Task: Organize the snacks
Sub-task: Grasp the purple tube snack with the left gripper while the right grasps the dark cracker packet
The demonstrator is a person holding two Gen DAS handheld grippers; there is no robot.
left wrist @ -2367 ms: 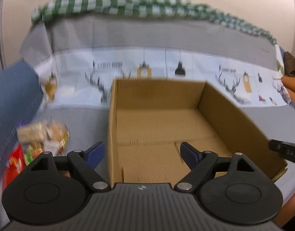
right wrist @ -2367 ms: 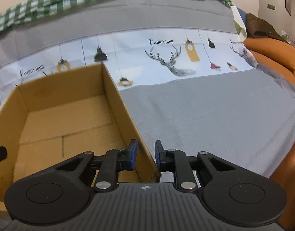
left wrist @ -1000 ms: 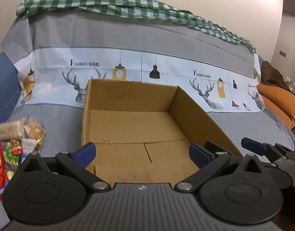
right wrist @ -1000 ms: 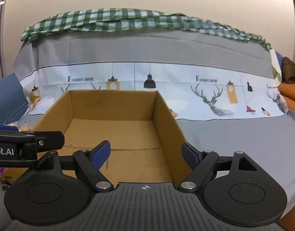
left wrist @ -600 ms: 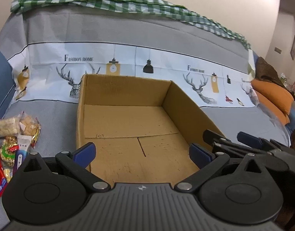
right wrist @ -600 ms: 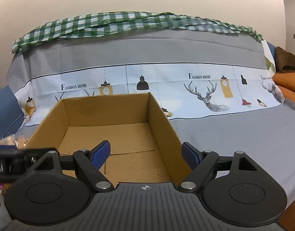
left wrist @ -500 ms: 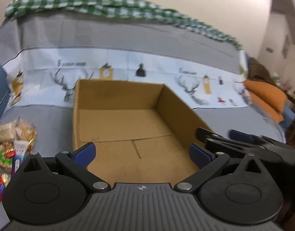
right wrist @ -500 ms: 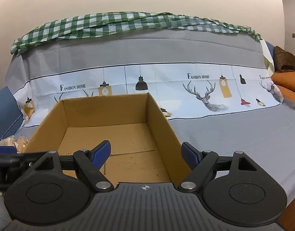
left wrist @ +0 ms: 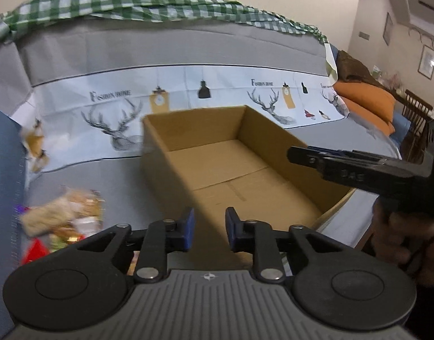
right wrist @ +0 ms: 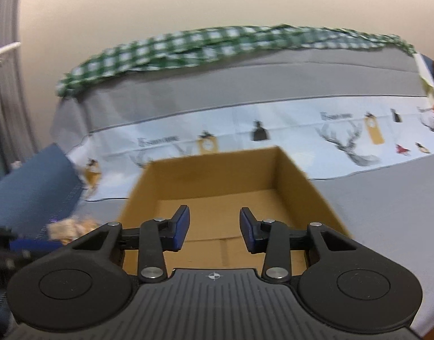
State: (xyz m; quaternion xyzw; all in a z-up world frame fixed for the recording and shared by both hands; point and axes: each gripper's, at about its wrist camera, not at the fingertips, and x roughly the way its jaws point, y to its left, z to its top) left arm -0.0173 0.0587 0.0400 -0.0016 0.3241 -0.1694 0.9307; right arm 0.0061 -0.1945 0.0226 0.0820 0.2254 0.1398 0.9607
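My left gripper (left wrist: 207, 232) and right gripper (right wrist: 214, 233) have just been closing, narrow, nothing between; cardboard box (left wrist: 245, 167) ahead, snacks (left wrist: 61, 218) left.

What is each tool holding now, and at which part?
Nothing. The left tool and right tool have just been closing with only air between the pads, above the cardboard box.

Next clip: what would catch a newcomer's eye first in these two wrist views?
An open cardboard box, nothing visible inside it, sits mid-frame on a grey-covered sofa. A blurred heap of snack packets lies on the cover left of the box. The left gripper and right gripper both hold nothing, their jaws having just been closing.
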